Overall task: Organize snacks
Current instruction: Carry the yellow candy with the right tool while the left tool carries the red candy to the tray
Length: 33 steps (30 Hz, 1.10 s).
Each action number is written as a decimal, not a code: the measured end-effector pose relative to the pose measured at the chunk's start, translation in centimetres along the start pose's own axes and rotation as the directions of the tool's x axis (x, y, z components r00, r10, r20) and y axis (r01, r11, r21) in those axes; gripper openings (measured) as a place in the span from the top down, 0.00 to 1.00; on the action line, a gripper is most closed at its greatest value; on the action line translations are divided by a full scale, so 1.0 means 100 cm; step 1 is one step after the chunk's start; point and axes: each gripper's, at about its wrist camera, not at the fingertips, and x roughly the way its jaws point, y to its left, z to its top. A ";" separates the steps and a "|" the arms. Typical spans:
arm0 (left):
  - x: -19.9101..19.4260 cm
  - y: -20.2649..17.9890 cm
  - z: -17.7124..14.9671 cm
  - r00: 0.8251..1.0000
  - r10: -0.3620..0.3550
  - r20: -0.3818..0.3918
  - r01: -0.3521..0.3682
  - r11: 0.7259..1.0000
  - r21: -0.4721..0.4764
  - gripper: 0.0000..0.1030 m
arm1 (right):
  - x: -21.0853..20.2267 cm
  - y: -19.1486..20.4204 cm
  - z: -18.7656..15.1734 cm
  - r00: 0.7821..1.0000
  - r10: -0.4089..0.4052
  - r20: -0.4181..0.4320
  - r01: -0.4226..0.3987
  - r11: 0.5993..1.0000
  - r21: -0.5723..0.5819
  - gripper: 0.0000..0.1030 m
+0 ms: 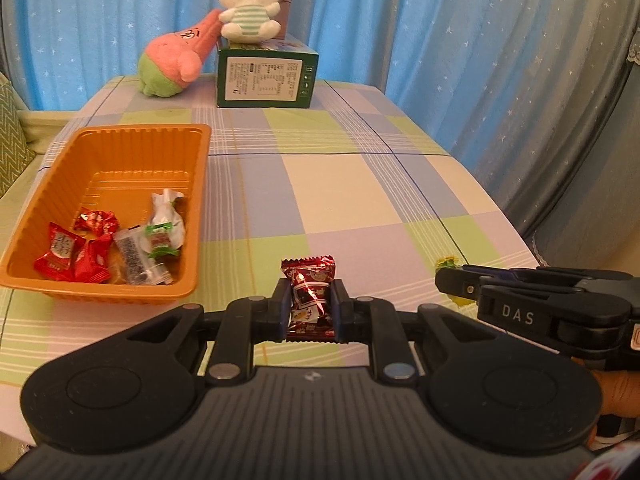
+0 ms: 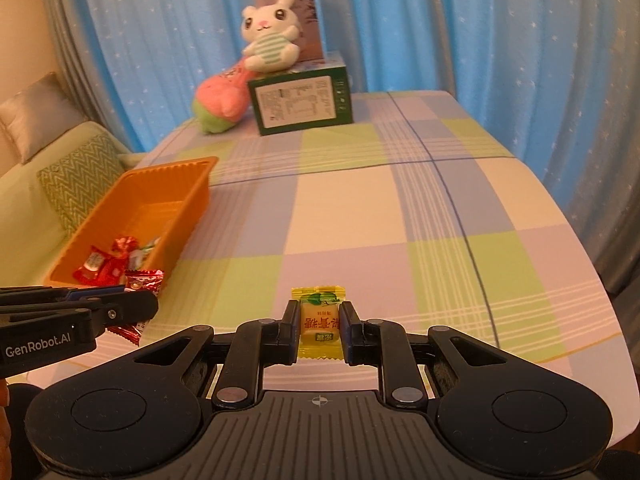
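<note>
We have several wrapped sweets already in the orange tray (image 1: pixel 120 148) at ten o'clock, and our left tongs (image 1: pixel 310 304) clamp a dark red candy (image 1: pixel 310 292) while our right tongs (image 2: pixel 320 326) pinch a yellow candy (image 2: pixel 319 320), both undelivered.

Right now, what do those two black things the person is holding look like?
Both are matte black plastic. Each tool has two flat fingers with blue pads, hinged by linkage bars with silver rivets, above a ribbed body flanked by round discs. The left tool reads "GenRobot.AI" along its side; the right tool reads "DAS". No cables show.

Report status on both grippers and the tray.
Left gripper shut on red candy. Right gripper shut on yellow candy. Orange tray holds several snacks. Path clear.
</note>
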 end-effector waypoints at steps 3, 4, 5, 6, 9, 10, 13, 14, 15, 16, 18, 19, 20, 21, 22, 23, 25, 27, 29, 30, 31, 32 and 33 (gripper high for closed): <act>-0.006 0.006 -0.001 1.000 0.002 0.008 -0.002 1.000 -0.012 0.83 | 0.000 0.008 0.000 1.000 0.011 0.000 -0.011 1.000 -0.015 0.80; -0.008 0.008 -0.001 1.000 0.005 0.011 -0.005 1.000 -0.015 0.83 | 0.000 0.010 0.000 1.000 0.014 0.000 -0.014 1.000 -0.018 0.80; -0.010 0.010 -0.001 1.000 0.008 0.013 -0.008 1.000 -0.016 0.83 | 0.000 0.011 0.000 1.000 0.018 0.000 -0.018 1.000 -0.019 0.80; -0.012 0.012 -0.002 1.000 0.012 0.014 -0.011 1.000 -0.020 0.83 | 0.001 0.013 0.000 1.000 0.022 -0.001 -0.022 1.000 -0.020 0.80; -0.017 0.020 -0.003 1.000 0.023 0.015 -0.022 0.999 -0.037 0.83 | 0.002 0.019 0.001 0.999 0.035 -0.004 -0.035 0.999 -0.028 0.80; -0.018 0.023 -0.004 1.000 0.026 0.015 -0.025 0.999 -0.044 0.83 | 0.003 0.022 0.001 0.999 0.039 -0.005 -0.040 0.999 -0.032 0.80; -0.024 0.030 -0.004 0.999 0.035 0.020 -0.034 0.998 -0.061 0.83 | 0.004 0.030 0.001 0.999 0.054 -0.006 -0.054 0.997 -0.047 0.80; -0.025 0.033 -0.004 0.999 0.039 0.022 -0.038 0.997 -0.065 0.83 | 0.005 0.033 0.001 0.998 0.059 -0.006 -0.060 0.997 -0.052 0.80; -0.027 0.035 -0.003 0.999 0.044 0.023 -0.042 0.997 -0.069 0.83 | 0.006 0.036 0.002 0.998 0.065 -0.007 -0.065 0.996 -0.057 0.80; -0.028 0.038 -0.003 0.999 0.048 0.025 -0.046 0.996 -0.074 0.83 | 0.007 0.039 0.002 0.998 0.070 -0.008 -0.070 0.996 -0.062 0.80; -0.031 0.043 -0.002 0.998 0.057 0.029 -0.055 0.995 -0.082 0.83 | 0.010 0.045 0.003 0.997 0.080 -0.009 -0.081 0.994 -0.073 0.80; -0.033 0.045 -0.002 0.998 0.062 0.031 -0.059 0.995 -0.085 0.83 | 0.011 0.048 0.004 0.996 0.085 -0.009 -0.086 0.993 -0.077 0.80; -0.034 0.048 -0.002 0.997 0.065 0.033 -0.062 0.994 -0.088 0.83 | 0.012 0.051 0.004 0.996 0.091 -0.009 -0.091 0.992 -0.082 0.80; -0.035 0.050 -0.002 0.997 0.071 0.034 -0.067 0.994 -0.090 0.83 | 0.012 0.054 0.005 0.995 0.095 -0.009 -0.096 0.992 -0.086 0.80; -0.037 0.053 -0.001 0.997 0.075 0.036 -0.072 0.993 -0.093 0.83 | 0.013 0.057 0.006 0.995 0.100 -0.008 -0.101 0.991 -0.091 0.80; -0.038 0.055 -0.001 0.996 0.079 0.037 -0.075 0.993 -0.096 0.83 | 0.014 0.060 0.006 0.994 0.105 -0.009 -0.105 0.990 -0.095 0.80; -0.039 0.059 -0.001 0.996 0.086 0.039 -0.082 0.991 -0.103 0.83 | 0.016 0.066 0.007 0.994 0.113 -0.010 -0.113 0.988 -0.103 0.80; -0.040 0.063 -0.001 0.995 0.092 0.039 -0.088 0.990 -0.111 0.83 | 0.018 0.071 0.008 0.993 0.119 -0.011 -0.120 0.987 -0.110 0.80; -0.041 0.067 -0.001 0.994 0.098 0.040 -0.093 0.989 -0.117 0.83 | 0.020 0.075 0.010 0.992 0.126 -0.012 -0.127 0.985 -0.116 0.80; -0.042 0.069 -0.001 0.994 0.100 0.040 -0.095 0.988 -0.120 0.83 | 0.021 0.078 0.010 0.991 0.130 -0.013 -0.131 0.984 -0.120 0.80; -0.043 0.071 -0.001 0.994 0.103 0.041 -0.097 0.988 -0.123 0.83 | 0.022 0.080 0.011 0.991 0.133 -0.013 -0.134 0.983 -0.124 0.80; -0.043 0.073 -0.001 0.994 0.105 0.041 -0.099 0.987 -0.127 0.83 | 0.023 0.084 0.011 0.990 0.137 -0.013 -0.138 0.982 -0.129 0.80; -0.044 0.075 -0.001 0.993 0.108 0.041 -0.101 0.986 -0.130 0.83 | 0.023 0.086 0.012 0.990 0.140 -0.014 -0.141 0.981 -0.134 0.80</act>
